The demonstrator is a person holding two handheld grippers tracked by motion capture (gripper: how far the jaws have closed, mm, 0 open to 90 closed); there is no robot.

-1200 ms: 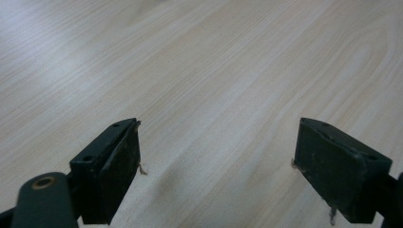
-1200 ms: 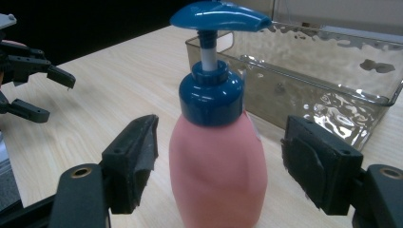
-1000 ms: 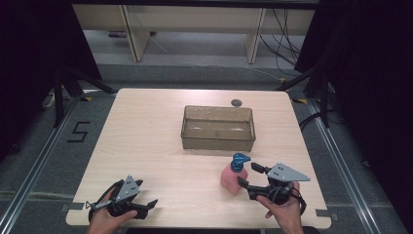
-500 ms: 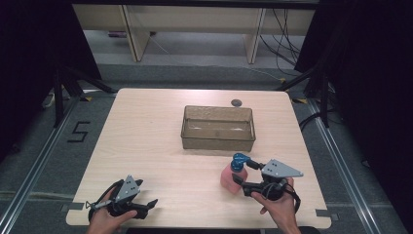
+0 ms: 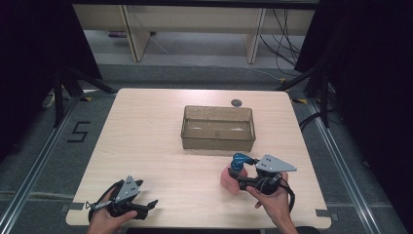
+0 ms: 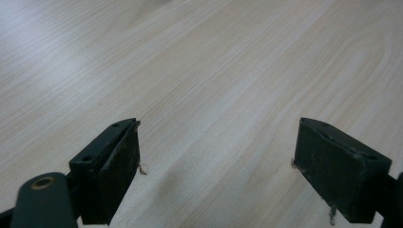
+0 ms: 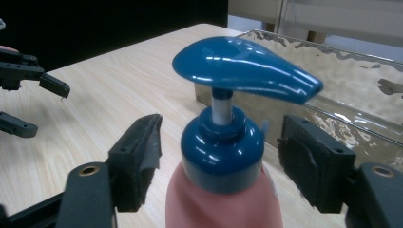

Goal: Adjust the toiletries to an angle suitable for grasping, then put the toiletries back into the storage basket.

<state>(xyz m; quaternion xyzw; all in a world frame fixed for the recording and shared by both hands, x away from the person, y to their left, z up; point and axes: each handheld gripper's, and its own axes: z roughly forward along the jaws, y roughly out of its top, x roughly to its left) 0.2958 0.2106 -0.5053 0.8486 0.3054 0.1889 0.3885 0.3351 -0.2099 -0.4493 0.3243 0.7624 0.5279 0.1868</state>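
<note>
We see the upright pink pump bottle (image 7: pixel 223 190) standing between our right tongs' (image 7: pixel 218 166) closing, not yet touching jaws, while the left tongs (image 6: pixel 216 166) gape empty over the bench (image 5: pixel 146 126), well apart.

Lab recording bay, wooden table (image 5: pixel 146 126), black curtains (image 5: pixel 29 58), floor rails (image 5: pixel 34 165), taped 5 (image 5: pixel 79 131), loose cables (image 5: pixel 282 29)

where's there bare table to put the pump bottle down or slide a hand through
The widest free patch is the table's left half, between the clear bin and the left gripper. A bare strip also runs along the far edge, apart from a small dark disc. It is crowded at front right, where the right gripper straddles the pink pump bottle near the bin.
</note>
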